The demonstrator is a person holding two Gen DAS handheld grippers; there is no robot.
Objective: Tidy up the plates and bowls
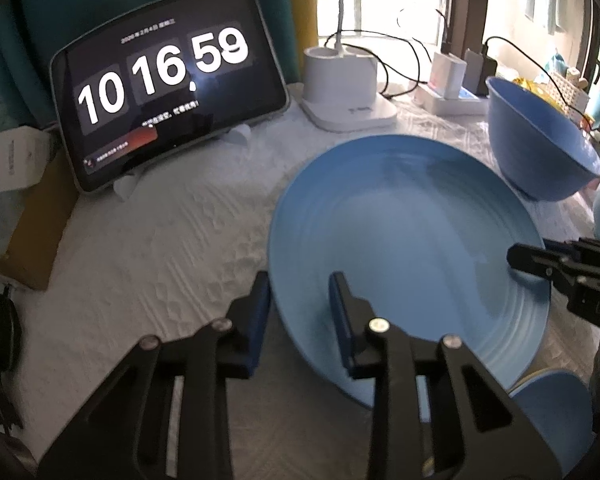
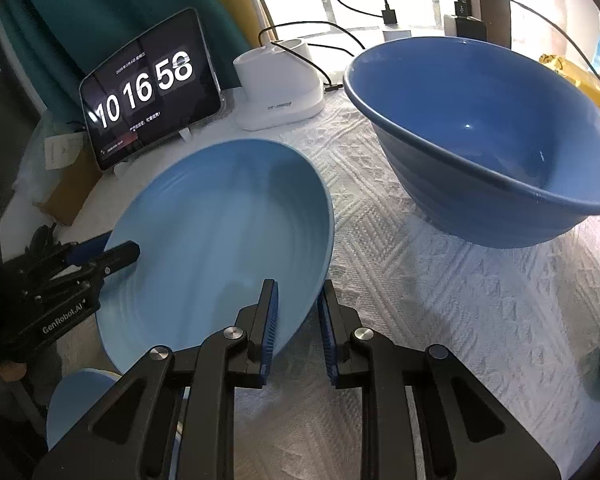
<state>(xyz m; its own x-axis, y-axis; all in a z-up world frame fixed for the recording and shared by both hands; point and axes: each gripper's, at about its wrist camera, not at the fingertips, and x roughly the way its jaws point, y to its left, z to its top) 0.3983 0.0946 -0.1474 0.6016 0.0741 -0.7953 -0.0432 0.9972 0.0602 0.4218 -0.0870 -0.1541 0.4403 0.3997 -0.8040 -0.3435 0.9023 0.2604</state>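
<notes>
L tongs (image 1: pixel 300 312): straddle plate's near-left rim, one finger outside, one inside over the dish; gap still shows betw pads and rim, so not clenched yet, nothing grasped.
R tongs (image 2: pixel 298 322): straddle plate's opposite rim, one pad inside, one outside; pads v. close to rim, can't tell if they press. Seen also from L cam as black fingers at plate's right edge.
Plate (image 1: pixel 408 240): light blue, ridged, empty; mid-desk on white cloth, betw both tongs. Looks tilted, but can't tell if it's lifted off cloth.
Big bowl (image 2: pixel 480 140): darker blue, upright, empty; toward desk's far-right side, apart from plate.
Small dish (image 2: pixel 80 404): light blue, near edge of desk beside plate, partly hidden by tongs.
Cloth (image 2: pixel 440 300): white, textured, covers desk.
Tablet (image 1: pixel 168 84): propped at far-left of desk, shows clock.
White base (image 1: pixel 348 92): far edge, betw tablet and bowl, cables run behind it.
Box (image 1: pixel 32 224): cardboard, left edge, below tablet.
</notes>
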